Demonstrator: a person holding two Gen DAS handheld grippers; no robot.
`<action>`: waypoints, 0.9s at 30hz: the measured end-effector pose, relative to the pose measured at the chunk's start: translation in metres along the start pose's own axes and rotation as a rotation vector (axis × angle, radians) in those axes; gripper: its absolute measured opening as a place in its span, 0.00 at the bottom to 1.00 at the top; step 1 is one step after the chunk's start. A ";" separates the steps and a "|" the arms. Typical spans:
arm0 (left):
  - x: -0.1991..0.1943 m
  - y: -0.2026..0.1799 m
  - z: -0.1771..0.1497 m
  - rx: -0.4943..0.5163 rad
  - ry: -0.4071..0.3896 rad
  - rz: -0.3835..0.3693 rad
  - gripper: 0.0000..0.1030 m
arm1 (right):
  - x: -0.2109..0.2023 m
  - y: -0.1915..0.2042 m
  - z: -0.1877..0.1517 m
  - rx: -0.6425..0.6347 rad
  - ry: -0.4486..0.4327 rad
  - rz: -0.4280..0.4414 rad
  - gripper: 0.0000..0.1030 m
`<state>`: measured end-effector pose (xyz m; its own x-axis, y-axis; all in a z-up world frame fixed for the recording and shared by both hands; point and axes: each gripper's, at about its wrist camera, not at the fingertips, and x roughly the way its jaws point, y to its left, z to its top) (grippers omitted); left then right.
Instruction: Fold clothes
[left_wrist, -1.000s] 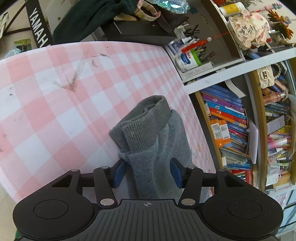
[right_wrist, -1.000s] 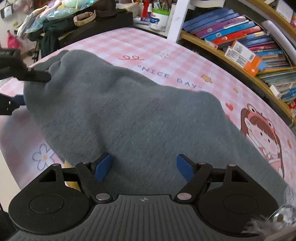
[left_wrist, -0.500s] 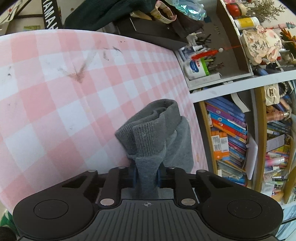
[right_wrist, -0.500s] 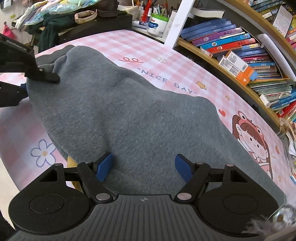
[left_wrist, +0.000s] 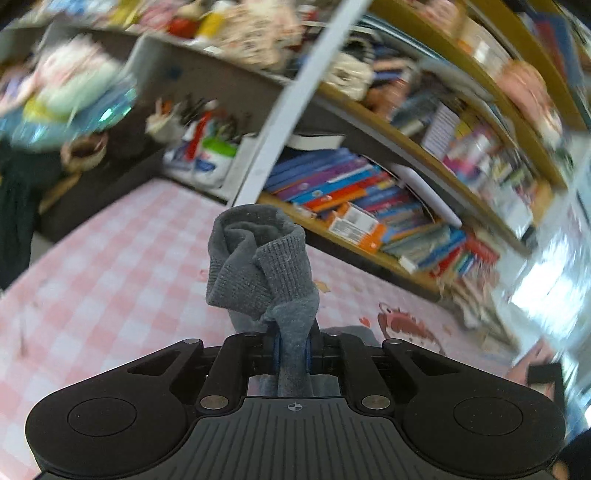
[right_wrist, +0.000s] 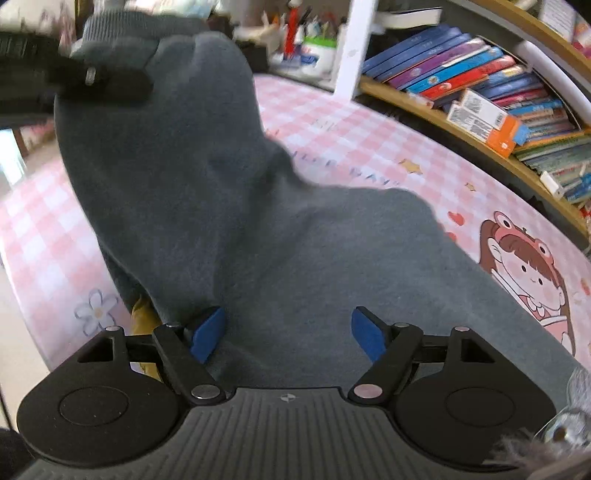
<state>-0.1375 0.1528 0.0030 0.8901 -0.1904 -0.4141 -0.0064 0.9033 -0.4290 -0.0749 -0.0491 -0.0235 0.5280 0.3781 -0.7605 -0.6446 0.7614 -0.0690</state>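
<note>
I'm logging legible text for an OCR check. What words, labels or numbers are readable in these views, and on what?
Pink checked tablecloth: faint print beside the grey garment, partly covered and blurred; perhaps ending "DAY", not surely readable.
Book spines on the shelf: too small to read.
Orange box: label too small to read.
Left wrist view: motion blur, nothing readable.

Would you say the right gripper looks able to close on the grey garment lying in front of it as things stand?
Probably yes. The right gripper is open with the grey garment spread flat between its fingers and nothing over the cloth there; the left gripper holds only the far ribbed end, raised clear.
</note>
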 end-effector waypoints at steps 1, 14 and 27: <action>0.000 -0.009 0.000 0.034 0.000 0.010 0.10 | -0.006 -0.009 0.001 0.029 -0.020 0.007 0.73; 0.011 -0.097 -0.009 0.308 0.014 0.130 0.10 | -0.057 -0.141 -0.033 0.483 -0.120 0.062 0.74; 0.042 -0.181 -0.055 0.560 0.169 0.070 0.31 | -0.064 -0.189 -0.060 0.552 -0.115 0.100 0.74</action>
<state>-0.1238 -0.0398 0.0194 0.8109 -0.1402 -0.5682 0.2205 0.9725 0.0746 -0.0207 -0.2486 -0.0003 0.5556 0.4941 -0.6687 -0.3268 0.8693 0.3708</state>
